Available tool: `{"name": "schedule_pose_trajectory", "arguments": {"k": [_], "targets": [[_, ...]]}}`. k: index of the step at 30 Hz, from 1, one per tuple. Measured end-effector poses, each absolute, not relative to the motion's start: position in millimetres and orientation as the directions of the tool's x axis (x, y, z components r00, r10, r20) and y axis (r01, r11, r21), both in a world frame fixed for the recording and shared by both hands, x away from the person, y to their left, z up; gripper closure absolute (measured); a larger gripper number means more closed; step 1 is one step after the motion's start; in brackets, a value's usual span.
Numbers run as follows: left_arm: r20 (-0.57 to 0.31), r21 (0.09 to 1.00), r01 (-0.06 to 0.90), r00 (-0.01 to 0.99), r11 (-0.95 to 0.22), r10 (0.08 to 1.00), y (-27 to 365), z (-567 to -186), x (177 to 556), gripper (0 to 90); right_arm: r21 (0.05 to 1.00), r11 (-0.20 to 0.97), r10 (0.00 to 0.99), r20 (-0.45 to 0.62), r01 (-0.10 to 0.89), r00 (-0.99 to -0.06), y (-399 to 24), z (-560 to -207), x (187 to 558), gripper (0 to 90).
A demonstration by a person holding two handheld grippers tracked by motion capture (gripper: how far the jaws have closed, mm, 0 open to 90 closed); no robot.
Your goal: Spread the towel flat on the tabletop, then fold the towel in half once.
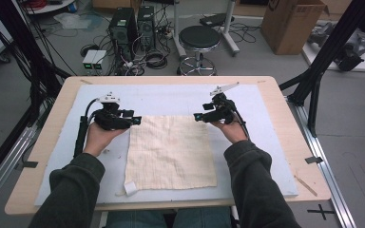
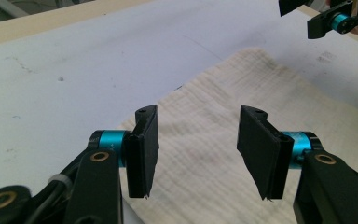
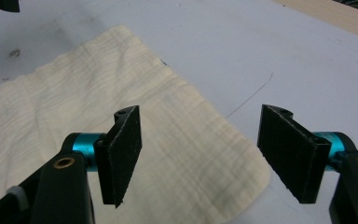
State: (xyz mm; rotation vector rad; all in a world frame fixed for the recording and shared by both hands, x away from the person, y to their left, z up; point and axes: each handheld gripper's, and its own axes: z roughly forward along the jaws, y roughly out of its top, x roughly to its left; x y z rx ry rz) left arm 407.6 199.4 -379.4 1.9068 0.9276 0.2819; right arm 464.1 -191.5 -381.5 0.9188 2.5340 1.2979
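Observation:
A cream woven cloth lies flat and roughly square on the white mat. My left gripper hovers at the cloth's far left corner, its jaws open. In the left gripper view that gripper straddles the corner of the cloth, and its pads are not pressing on it. My right gripper hangs at the far right corner, also open. In the right gripper view its jaws stand wide over the rounded corner of the cloth. The right gripper also shows far off in the left gripper view.
The mat covers a wooden table. A small white tag sticks out at the cloth's near left corner. Beyond the table stand a black stool, computer towers with cables and a cardboard box. Black frame posts rise at the right.

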Motion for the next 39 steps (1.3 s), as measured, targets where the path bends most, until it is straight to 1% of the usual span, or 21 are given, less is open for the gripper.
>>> {"name": "schedule_pose_trajectory", "arguments": {"k": [9,12,18,20,23,27,32,35,36,39], "targets": [[-0.18,0.83,0.501,0.658,-0.246,0.731,195,-390,415,47.5,0.758,0.436,0.61,0.148,0.486,-0.779,-193,-391,472,30.1],[-0.168,0.829,0.502,0.643,-0.246,0.747,196,-393,419,48.0,0.753,0.438,0.618,0.144,0.491,-0.773,-196,-394,475,31.8],[-0.164,0.812,0.535,0.593,-0.233,0.788,200,-403,429,49.6,0.742,0.435,0.632,0.152,0.51,-0.76,-200,-398,479,33.4],[-0.181,0.808,0.55,0.572,-0.211,0.8,202,-407,432,50.3,0.734,0.436,0.637,0.157,0.521,-0.755,-201,-401,480,34.2],[-0.183,0.802,0.564,0.543,-0.195,0.82,204,-413,437,51.8,0.723,0.44,0.64,0.163,0.532,-0.751,-200,-406,483,35.0],[-0.179,0.785,0.589,0.511,-0.191,0.841,205,-421,442,51.1,0.713,0.439,0.659,0.159,0.547,-0.735,-201,-412,487,37.8],[-0.183,0.766,0.615,0.488,-0.187,0.853,203,-431,448,50.6,0.701,0.421,0.696,0.157,0.575,-0.701,-205,-417,492,43.6],[-0.164,0.752,0.625,0.486,-0.21,0.859,201,-436,449,50.7,0.692,0.414,0.722,0.146,0.591,-0.677,-206,-421,495,46.3],[-0.175,0.754,0.628,0.476,-0.194,0.862,199,-437,450,51.5,0.685,0.415,0.728,0.145,0.599,-0.67,-205,-422,495,47.4],[-0.166,0.738,0.64,0.48,-0.214,0.862,197,-441,451,57.9,0.669,0.438,0.725,0.131,0.6,-0.676,-202,-428,497,51.6]]}}
